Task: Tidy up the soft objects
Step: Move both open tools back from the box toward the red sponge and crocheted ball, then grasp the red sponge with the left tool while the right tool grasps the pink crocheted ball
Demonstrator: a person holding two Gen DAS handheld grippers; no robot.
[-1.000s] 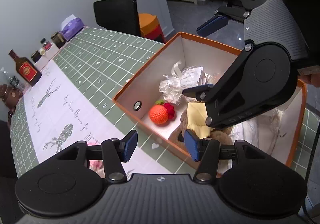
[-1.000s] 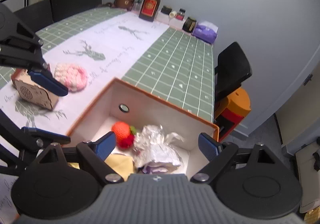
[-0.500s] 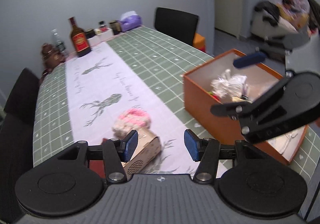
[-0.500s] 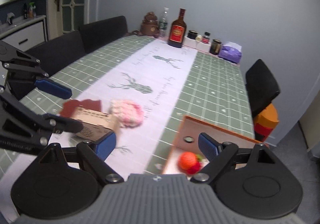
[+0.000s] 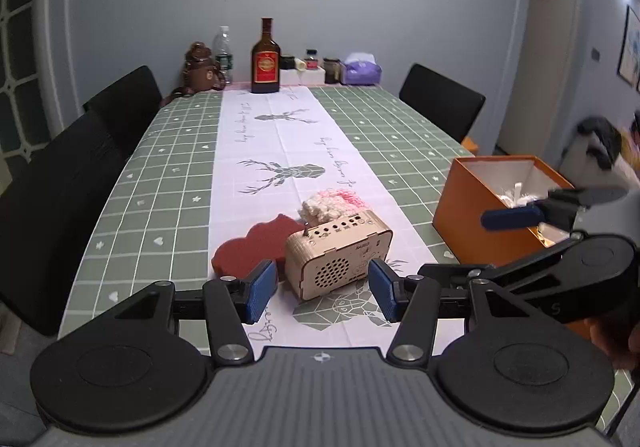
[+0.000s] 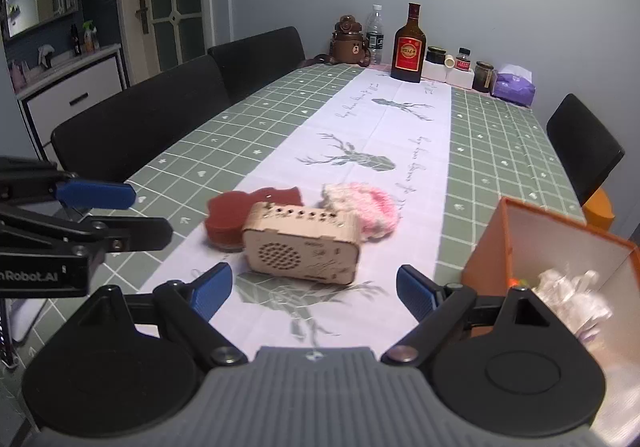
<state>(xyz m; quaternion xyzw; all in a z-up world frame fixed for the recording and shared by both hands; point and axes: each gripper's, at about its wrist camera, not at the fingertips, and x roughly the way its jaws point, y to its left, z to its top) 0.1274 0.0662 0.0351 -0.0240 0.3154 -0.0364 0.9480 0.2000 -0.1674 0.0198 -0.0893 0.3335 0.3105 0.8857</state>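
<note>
Left view: our left tongs (image 5: 322, 293) apart, empty, low over the bench (image 5: 168, 175). Just ahead sits the radio (image 5: 338, 253), rigid wood, not ours to sort. Behind it and touching, the knit (image 5: 334, 203): pink-white yarn, light, squashy, won't slip; we'd pinch the rim from above. Red pad (image 5: 250, 251) beside the radio on its left, flat, probably foam; grab an edge. Box (image 5: 476, 215) on the right, well apart from them, white crumpled stuff inside.

Right view: right tongs (image 6: 314, 293) apart, empty. Knit (image 6: 366, 207) behind the radio (image 6: 302, 247), pad (image 6: 236, 217) on its left. Box (image 6: 486, 263) at right holds a crinkly wrap (image 6: 572, 299) and something orange, mostly hidden.
</note>
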